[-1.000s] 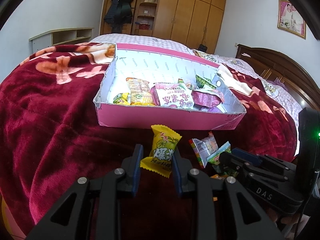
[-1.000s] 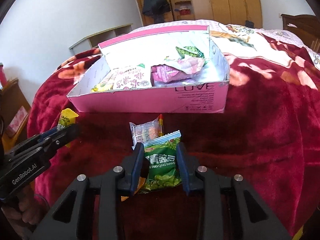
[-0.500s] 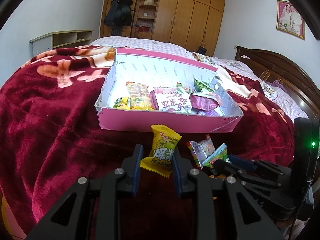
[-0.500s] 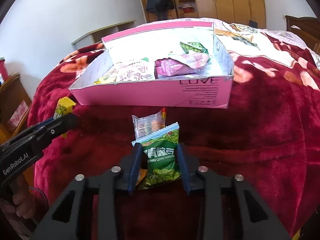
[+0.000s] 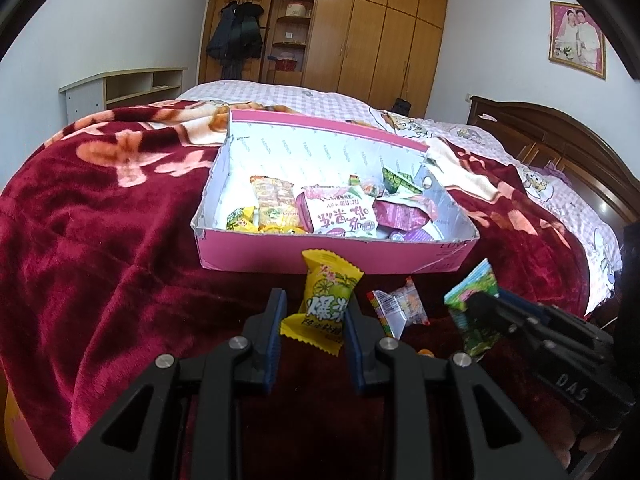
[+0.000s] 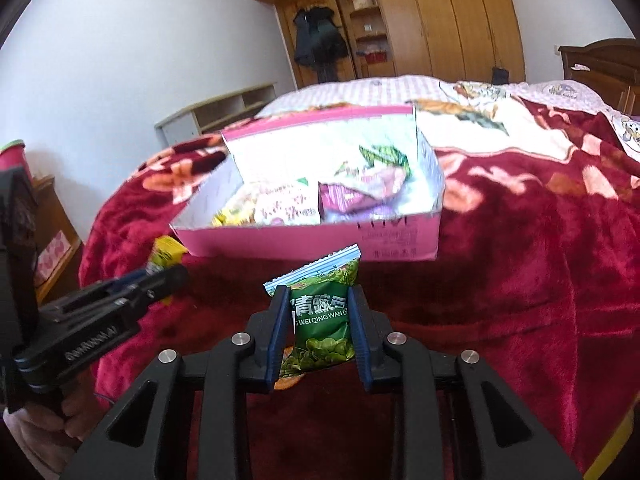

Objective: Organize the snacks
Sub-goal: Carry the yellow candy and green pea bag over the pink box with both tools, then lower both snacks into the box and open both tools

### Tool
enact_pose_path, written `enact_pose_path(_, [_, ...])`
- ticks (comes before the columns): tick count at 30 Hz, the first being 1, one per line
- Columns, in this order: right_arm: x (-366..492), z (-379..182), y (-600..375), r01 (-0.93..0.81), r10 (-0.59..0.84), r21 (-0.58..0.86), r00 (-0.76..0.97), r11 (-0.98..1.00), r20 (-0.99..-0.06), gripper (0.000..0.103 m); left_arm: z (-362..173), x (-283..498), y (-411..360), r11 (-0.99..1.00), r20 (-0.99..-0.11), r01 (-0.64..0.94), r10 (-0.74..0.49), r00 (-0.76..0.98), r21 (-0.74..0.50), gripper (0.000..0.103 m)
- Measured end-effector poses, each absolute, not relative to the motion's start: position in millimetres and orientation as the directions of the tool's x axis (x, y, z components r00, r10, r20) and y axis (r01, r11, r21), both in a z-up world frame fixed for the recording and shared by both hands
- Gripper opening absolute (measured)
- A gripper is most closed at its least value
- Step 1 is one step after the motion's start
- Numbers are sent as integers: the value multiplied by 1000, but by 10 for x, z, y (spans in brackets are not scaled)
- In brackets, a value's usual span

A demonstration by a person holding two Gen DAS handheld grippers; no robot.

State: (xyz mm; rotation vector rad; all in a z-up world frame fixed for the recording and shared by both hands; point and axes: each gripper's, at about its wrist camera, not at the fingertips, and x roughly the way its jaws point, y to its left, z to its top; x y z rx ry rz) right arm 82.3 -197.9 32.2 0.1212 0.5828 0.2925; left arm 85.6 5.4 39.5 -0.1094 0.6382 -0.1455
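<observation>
My left gripper (image 5: pixel 314 312) is shut on a yellow lemon candy packet (image 5: pixel 323 304), held above the red blanket in front of a pink cardboard box (image 5: pixel 320 258). The box holds several snack packets. My right gripper (image 6: pixel 318 312) is shut on a green pea snack packet (image 6: pixel 322 316), lifted off the blanket, in front of the same box (image 6: pixel 312 242). The right gripper with the green packet (image 5: pixel 472 312) shows at the right of the left wrist view. A small clear snack packet (image 5: pixel 398 308) lies on the blanket between the grippers.
The box sits on a bed covered by a dark red flowered blanket (image 5: pixel 100 240). A wooden headboard (image 5: pixel 568 152) is at the right, wardrobes (image 5: pixel 360 28) at the back. An orange packet (image 6: pixel 290 372) lies under my right gripper.
Both grippers have risen with their packets. The green packet has lifted clear of the blanket, and the clear packet that lay ahead of it is hidden in the right wrist view.
</observation>
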Motion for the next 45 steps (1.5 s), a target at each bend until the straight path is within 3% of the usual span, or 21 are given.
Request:
enact_pose_path(21, [1040, 580, -1970, -243, 305, 186, 805, 952, -509, 30, 771, 1366, 128, 990, -522, 110, -139, 842, -87, 28])
enact_pose_path(41, [1488, 697, -1915, -228, 276, 155, 810, 961, -518, 30, 432, 2074, 123, 995, -580, 61, -96, 809, -80, 29])
enact_pose_path(45, [1591, 716, -1897, -225, 268, 146, 811, 963, -519, 30, 315, 2134, 162, 996, -609, 35, -81, 789, -87, 39])
